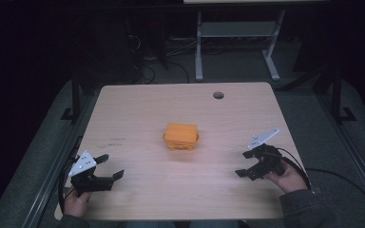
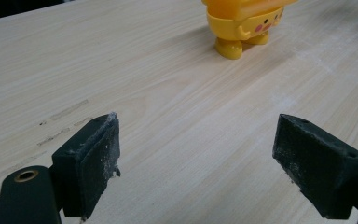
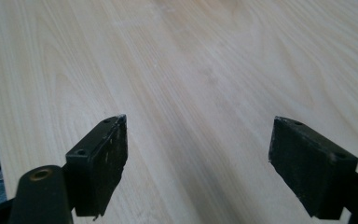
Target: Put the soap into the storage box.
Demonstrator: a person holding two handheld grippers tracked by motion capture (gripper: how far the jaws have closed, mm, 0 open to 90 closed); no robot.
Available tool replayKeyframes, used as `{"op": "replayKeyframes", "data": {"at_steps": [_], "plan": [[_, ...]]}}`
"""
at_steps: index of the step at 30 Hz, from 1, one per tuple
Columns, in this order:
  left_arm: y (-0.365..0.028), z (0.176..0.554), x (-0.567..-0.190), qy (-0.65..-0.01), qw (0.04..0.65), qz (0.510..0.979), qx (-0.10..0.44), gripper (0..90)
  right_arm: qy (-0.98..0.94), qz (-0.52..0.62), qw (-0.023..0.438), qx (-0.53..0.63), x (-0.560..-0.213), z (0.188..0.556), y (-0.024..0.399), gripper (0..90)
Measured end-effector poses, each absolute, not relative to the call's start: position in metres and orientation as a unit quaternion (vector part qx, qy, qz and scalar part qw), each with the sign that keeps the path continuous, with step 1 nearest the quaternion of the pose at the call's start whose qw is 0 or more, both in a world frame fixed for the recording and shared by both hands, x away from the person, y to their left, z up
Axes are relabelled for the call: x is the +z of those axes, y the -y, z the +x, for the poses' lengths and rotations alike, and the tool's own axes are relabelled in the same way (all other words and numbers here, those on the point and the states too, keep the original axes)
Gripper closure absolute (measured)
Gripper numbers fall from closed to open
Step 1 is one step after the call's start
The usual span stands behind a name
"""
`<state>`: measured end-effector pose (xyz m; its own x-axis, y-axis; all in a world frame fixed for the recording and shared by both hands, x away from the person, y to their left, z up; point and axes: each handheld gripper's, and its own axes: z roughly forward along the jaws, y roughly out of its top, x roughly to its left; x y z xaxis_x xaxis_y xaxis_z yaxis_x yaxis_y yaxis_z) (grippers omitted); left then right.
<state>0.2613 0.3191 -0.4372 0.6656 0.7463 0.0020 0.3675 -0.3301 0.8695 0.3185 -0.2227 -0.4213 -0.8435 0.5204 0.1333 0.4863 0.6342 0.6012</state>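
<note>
An orange-yellow toy (image 1: pixel 181 136) stands near the middle of the light wooden table (image 1: pixel 138 109), well apart from both grippers; in the left gripper view it shows stubby feet and pink cheek spots, with no readable writing or brand on it. The left gripper (image 1: pixel 112 166) rests at the near left, its jaws spread wide and empty. The right gripper (image 1: pixel 244 164) sits at the near right — likewise apart, holding nothing. A round hole (image 1: pixel 218 95) marks the far edge.

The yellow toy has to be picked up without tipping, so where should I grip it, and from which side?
Probably grip the yellow toy across its wide body, above the small feet, coming in low from the near left, where the left gripper already faces it, open. It stands upright and alone on the table, sides free.
</note>
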Motion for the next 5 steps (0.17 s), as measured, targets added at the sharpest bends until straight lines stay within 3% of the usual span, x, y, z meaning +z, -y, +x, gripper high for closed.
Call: {"op": "replayKeyframes", "data": {"at_steps": [5], "plan": [[-0.319, 0.261, -0.437, -0.351, 0.458, 0.79, 0.207, 14.3, -0.889, 0.295, 0.066, 0.344, -0.429, 0.294, 0.23, 15.8]]}}
